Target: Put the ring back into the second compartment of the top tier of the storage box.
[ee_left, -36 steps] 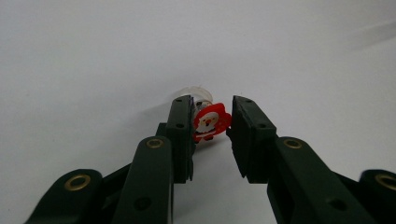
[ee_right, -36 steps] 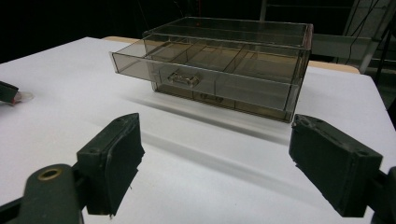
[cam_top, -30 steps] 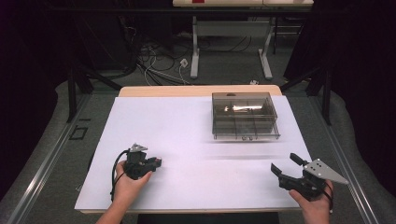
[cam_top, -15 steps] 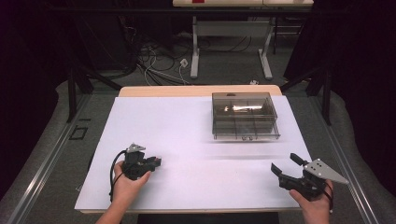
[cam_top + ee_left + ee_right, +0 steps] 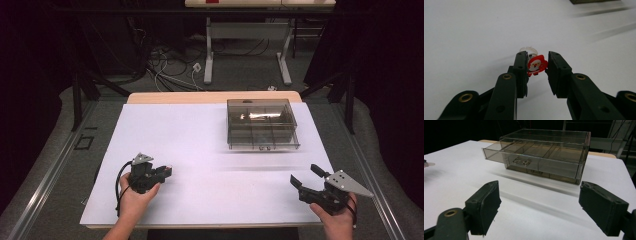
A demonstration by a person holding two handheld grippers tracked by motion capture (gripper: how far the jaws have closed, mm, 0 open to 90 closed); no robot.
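Note:
A small red and white Santa charm (image 5: 537, 65) on a clear ring (image 5: 529, 49) sits pinched between the black jaws of my left gripper (image 5: 537, 57). That gripper (image 5: 167, 171) rests low over the front left of the white table, pointing right. My right gripper (image 5: 303, 173) is at the front right, its jaws wide apart and nothing between them (image 5: 539, 202). It faces a smoky transparent drawer box (image 5: 541, 157), whose upper drawer (image 5: 524, 155) is pulled partly out toward me. The box (image 5: 261, 125) stands at the back right of the table.
A white sheet (image 5: 200, 135) covers the table, with a strip of bare wood (image 5: 210, 97) along its far edge. Cables and the legs of another table (image 5: 210, 60) lie on the floor beyond. Dark curtains close in both sides.

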